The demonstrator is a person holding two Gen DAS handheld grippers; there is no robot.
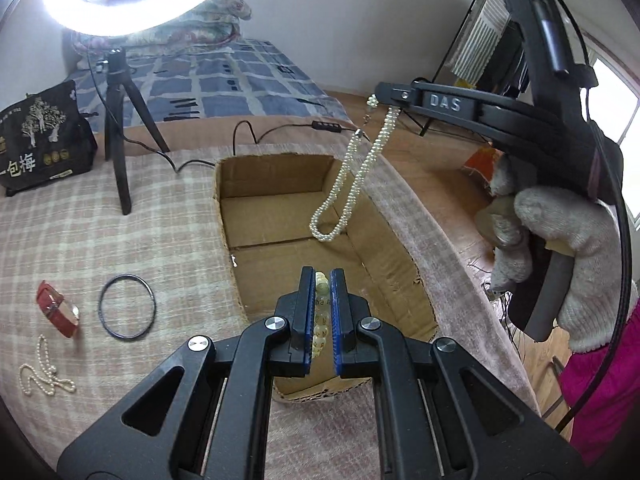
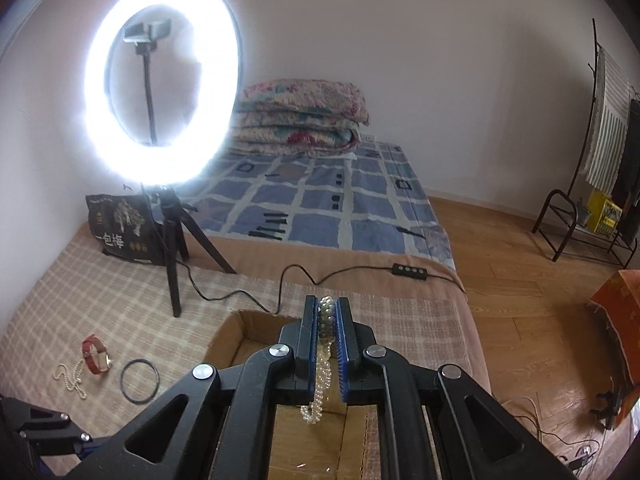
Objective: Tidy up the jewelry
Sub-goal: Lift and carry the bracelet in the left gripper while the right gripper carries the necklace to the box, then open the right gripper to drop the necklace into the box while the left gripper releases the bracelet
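My left gripper (image 1: 322, 280) is shut on a pale yellow bead bracelet (image 1: 321, 308) and holds it over the near part of the open cardboard box (image 1: 384, 264). My right gripper (image 2: 328, 306) is shut on a white pearl bracelet (image 2: 320, 392), which hangs down above the box (image 2: 240, 336). The left wrist view shows that gripper (image 1: 378, 100) high over the box's far right corner with the pearls (image 1: 352, 184) dangling. On the checked cloth to the left lie a red watch (image 1: 58, 314), a black ring bangle (image 1: 126, 306) and a thin pearl necklace (image 1: 42, 376).
A ring light on a black tripod (image 1: 120, 136) stands behind the box, its cable (image 1: 248, 132) running across the cloth. A black printed bag (image 1: 44, 140) sits at the far left. The bed edge drops to a wooden floor (image 2: 540, 320) on the right.
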